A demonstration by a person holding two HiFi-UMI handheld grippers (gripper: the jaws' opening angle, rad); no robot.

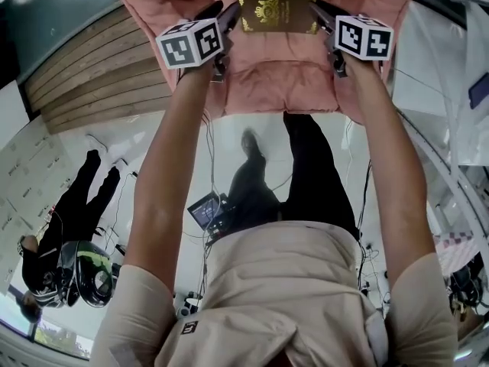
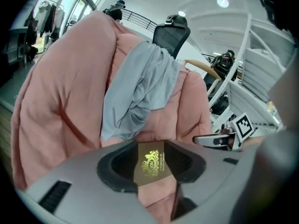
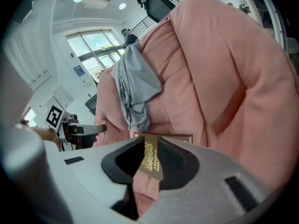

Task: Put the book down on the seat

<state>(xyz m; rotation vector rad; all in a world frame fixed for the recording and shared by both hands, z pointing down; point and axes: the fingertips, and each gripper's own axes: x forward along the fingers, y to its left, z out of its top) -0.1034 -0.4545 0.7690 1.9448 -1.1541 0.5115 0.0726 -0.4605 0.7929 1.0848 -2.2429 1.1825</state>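
Pinching the brown book point(image 1: 277, 10) by its left edge in the left gripper point(image 1: 228, 15) and by its right edge in the right gripper point(image 1: 320, 11), top centre, over the pink seat point(image 1: 283, 79).

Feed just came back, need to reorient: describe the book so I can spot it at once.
Find the big pink padded chair at the head view's top. Over its seat, the left gripper and right gripper clamp the book by its side edges. It is flat and dark brown with a gold crest and border, unlike the soft grey cloth draped on the backrest.
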